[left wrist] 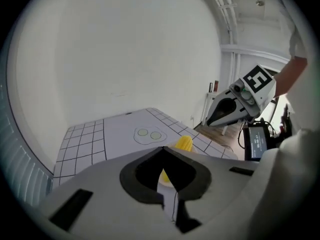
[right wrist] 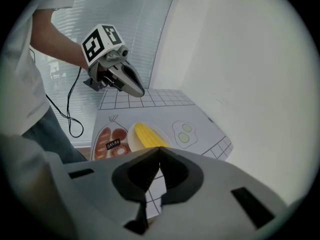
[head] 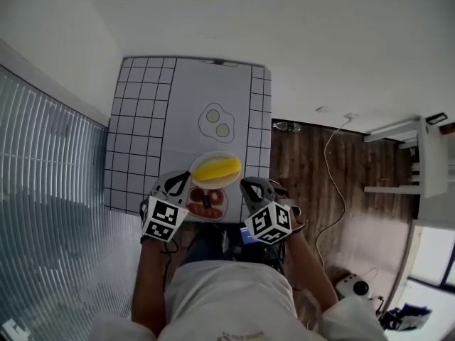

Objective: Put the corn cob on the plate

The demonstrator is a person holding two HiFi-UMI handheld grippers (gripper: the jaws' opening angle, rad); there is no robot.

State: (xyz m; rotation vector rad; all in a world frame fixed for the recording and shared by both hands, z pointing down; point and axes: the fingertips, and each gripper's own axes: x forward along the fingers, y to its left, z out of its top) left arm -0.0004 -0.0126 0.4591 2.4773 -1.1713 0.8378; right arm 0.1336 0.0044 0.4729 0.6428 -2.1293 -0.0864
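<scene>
We held our left gripper (head: 185,177) and right gripper (head: 244,185) fully closed and empty on either side of the plate (head: 213,186) at the table's (head: 142,119) near edge, seemingly because the corn cob (head: 217,168) already lay on it.

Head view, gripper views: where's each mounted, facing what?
Head view: on the person's head, steeply down at the mat; torso, forearms, left gripper, right gripper.
Left gripper view: on that gripper, across the mat; own shut fingers, right gripper.
Right gripper view: on that gripper, down at the mat; own shut fingers, left gripper.
Shared: corn cob on plate.
</scene>
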